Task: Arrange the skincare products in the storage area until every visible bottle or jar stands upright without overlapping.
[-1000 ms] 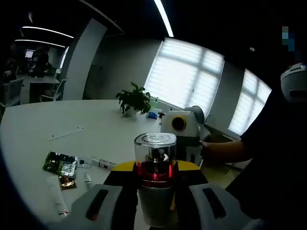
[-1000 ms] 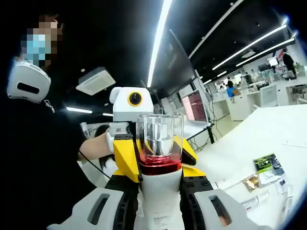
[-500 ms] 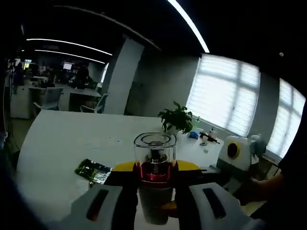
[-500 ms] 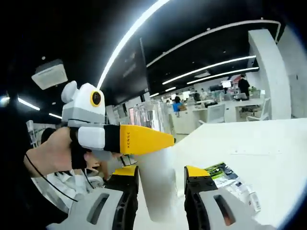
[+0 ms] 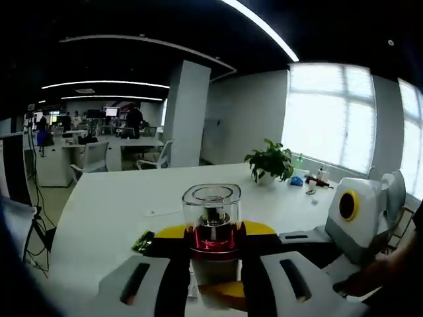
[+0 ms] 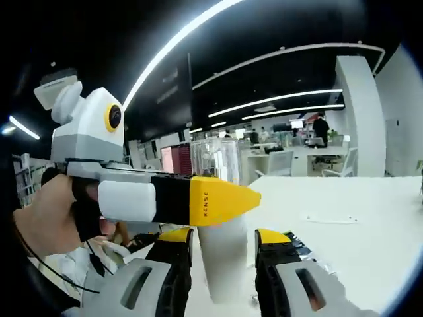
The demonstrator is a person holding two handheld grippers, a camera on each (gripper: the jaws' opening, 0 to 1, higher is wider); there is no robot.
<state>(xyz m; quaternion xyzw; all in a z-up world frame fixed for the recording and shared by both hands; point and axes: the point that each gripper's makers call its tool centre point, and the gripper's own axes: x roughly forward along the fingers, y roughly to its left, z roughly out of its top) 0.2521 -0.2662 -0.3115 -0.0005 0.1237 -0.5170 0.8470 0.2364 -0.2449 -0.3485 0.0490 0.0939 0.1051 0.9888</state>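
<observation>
White table [image 5: 99,205], potted plant [image 5: 269,160] beyond bottle [image 5: 212,221]

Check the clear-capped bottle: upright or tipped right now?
Upright. The bottle stands vertical, clear cap on top, white body between the left claw jaws; the right claw flanks the same body.

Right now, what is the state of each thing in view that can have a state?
pump bottle: upright, clear cap on, held off the table by both tongs
left tongs: shut on the bottle's white body
right tongs: shut on the same bottle
green sachet: lying flat on the table
</observation>
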